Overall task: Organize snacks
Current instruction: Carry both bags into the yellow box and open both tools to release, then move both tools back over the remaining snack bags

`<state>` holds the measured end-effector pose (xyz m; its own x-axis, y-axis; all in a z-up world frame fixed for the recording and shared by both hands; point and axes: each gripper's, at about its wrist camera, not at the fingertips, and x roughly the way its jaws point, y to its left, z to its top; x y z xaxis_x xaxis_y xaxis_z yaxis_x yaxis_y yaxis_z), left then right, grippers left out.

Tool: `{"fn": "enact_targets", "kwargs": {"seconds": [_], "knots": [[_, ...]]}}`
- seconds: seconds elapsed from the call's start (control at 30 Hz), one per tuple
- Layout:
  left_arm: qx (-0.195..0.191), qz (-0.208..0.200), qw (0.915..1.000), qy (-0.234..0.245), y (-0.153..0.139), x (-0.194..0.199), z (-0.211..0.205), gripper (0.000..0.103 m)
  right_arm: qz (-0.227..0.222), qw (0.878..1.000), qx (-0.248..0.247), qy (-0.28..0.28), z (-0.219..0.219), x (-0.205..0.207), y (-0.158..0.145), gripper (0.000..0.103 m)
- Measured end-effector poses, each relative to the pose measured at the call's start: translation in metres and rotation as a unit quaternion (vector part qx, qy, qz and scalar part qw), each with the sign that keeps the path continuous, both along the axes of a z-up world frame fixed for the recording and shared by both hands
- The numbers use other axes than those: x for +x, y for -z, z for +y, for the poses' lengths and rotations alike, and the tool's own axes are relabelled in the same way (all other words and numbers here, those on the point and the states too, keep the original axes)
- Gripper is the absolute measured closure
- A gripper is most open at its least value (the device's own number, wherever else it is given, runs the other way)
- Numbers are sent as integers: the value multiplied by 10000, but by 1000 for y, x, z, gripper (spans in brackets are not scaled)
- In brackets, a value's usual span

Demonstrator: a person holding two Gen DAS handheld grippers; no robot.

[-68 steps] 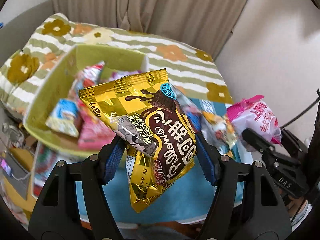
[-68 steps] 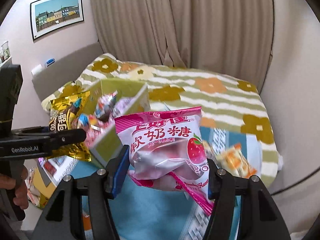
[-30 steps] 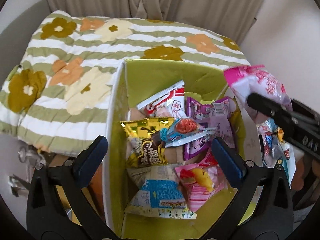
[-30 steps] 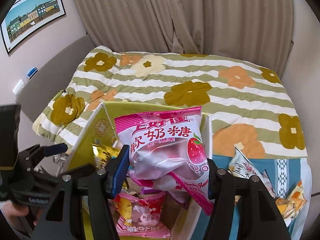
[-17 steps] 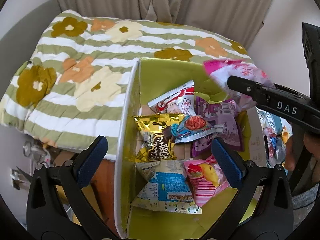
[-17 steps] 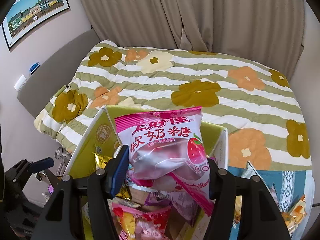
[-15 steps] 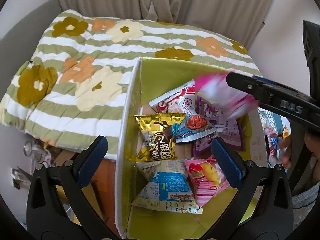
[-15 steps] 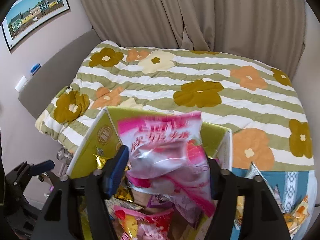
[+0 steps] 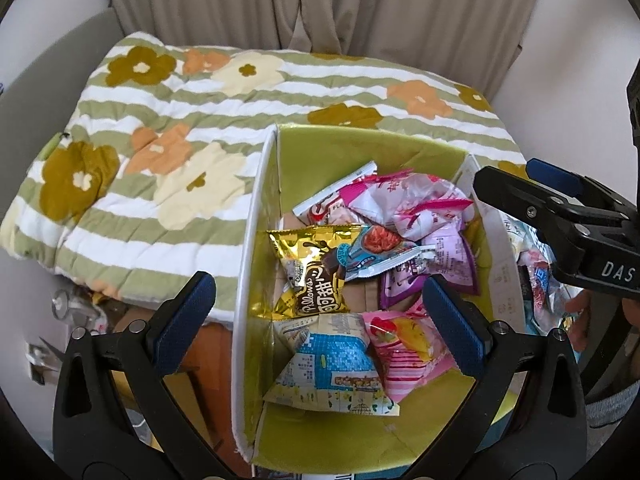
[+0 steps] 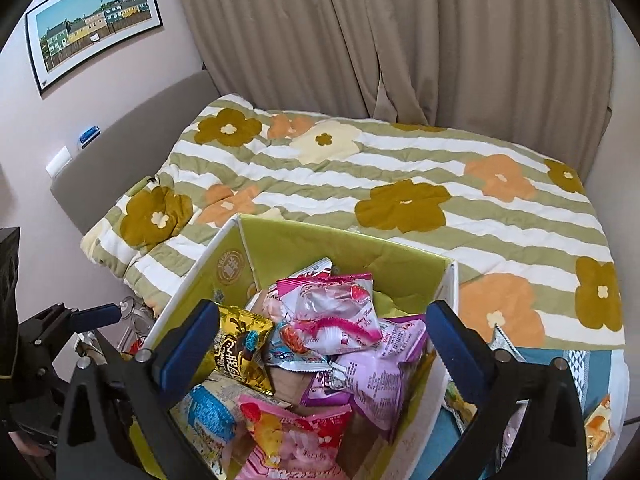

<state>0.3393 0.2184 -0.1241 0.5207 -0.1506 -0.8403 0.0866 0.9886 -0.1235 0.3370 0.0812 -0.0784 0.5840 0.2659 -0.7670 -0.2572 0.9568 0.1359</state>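
Fingers of your right gripper (image 10: 318, 346) and left gripper (image 9: 316, 314) gaped wide, empty, over the yellow-green cardboard box (image 9: 360, 140); you needed to lift clear before fetching more packets.

Both views are bright with soft, even daylight, and the shadows are weak. The gold packet (image 9: 316, 276) gives small glare. The fisheye lens bends the curtain (image 10: 400, 40) strongly near the dark round edges. Focus is sharp, without motion blur.

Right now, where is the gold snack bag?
The gold bag lies inside the green box, near its left wall in the left wrist view, partly under a blue packet and above a blue-and-white bag.
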Motion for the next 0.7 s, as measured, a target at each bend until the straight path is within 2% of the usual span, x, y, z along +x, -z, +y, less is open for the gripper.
{"fn": "enact_targets", "kwargs": {"seconds": [0.3, 0.43, 0.7], "knots": [[79, -332, 9994, 116, -32, -27, 1, 1, -228, 9995, 32, 215, -2, -36, -35, 1], [95, -424, 9990, 58, -44, -40, 7, 1, -337, 9983, -107, 470, -3, -61, -50, 1], [437, -994, 9941, 12, -67, -68, 5, 1, -435, 9942, -346, 925, -20, -106, -67, 1]]}}
